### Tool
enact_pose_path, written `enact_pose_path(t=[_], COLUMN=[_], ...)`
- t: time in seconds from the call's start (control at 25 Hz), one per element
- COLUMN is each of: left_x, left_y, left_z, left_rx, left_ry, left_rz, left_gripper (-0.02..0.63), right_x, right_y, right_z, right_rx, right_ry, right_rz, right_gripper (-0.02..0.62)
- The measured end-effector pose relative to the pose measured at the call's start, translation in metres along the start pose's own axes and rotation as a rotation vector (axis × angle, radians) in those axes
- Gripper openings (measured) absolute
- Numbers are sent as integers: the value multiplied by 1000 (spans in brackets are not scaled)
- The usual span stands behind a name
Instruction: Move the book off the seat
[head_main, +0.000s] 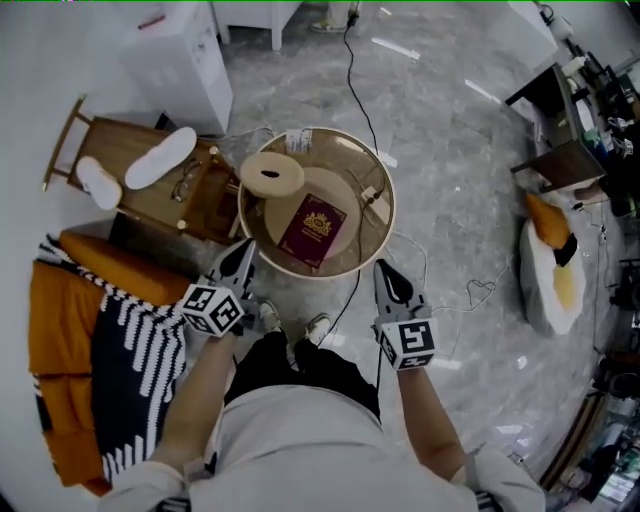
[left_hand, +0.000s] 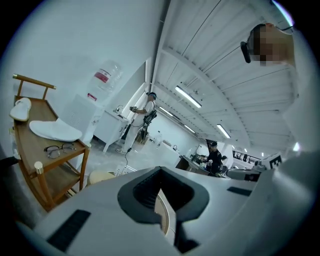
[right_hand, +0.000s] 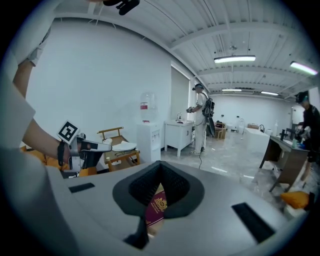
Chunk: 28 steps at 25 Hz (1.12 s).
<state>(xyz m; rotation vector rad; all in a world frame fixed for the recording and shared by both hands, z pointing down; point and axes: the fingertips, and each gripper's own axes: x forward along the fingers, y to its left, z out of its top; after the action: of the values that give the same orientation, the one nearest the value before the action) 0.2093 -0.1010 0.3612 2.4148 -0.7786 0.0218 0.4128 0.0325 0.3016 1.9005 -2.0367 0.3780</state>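
Round seat (head_main: 356, 243) holds a book (head_main: 313, 230) and wooden disc (head_main: 272, 176).

Head camera: sits above the person and faces steeply down. The round seat (head_main: 380, 215) with the book (head_main: 312, 230) is close, at 12 o'clock of centre. The left gripper (head_main: 247, 243) is at 7, the right gripper (head_main: 382, 265) at 5.

Left gripper camera: rides behind its own jaws and faces almost level across the room. The wooden trolley (left_hand: 30, 140) is near, at 9 o'clock.

Right gripper camera: tilts slightly down, with the book (right_hand: 157, 207) seen through the jaw notch at 6 and the trolley (right_hand: 120, 159) at 9.

All three views share the trolley (head_main: 120, 135).
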Motion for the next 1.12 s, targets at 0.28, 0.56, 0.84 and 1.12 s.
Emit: enact_pose_path(t=[0.28,0.56,0.84,1.12], left_x=[-7,-10,-12,-11], left_y=[-14,-12,-21,-22], left_z=[39,58,64,83], left_rx=[37,4,-7,12], left_ry=[-60,-120,-133,-170], left_rz=[-21,-5,-28,-37], left_gripper=[17,17,17,17], right_x=[-18,-22,-28,-34], right_y=[-15,-20,-30,-40], right_z=[21,37,52,68], right_rx=[4,-14,-11,-1], right_ry=[-49,-63,-87,-142], right_rz=[-56,-77,-111,-145], right_gripper=[21,21,21,21])
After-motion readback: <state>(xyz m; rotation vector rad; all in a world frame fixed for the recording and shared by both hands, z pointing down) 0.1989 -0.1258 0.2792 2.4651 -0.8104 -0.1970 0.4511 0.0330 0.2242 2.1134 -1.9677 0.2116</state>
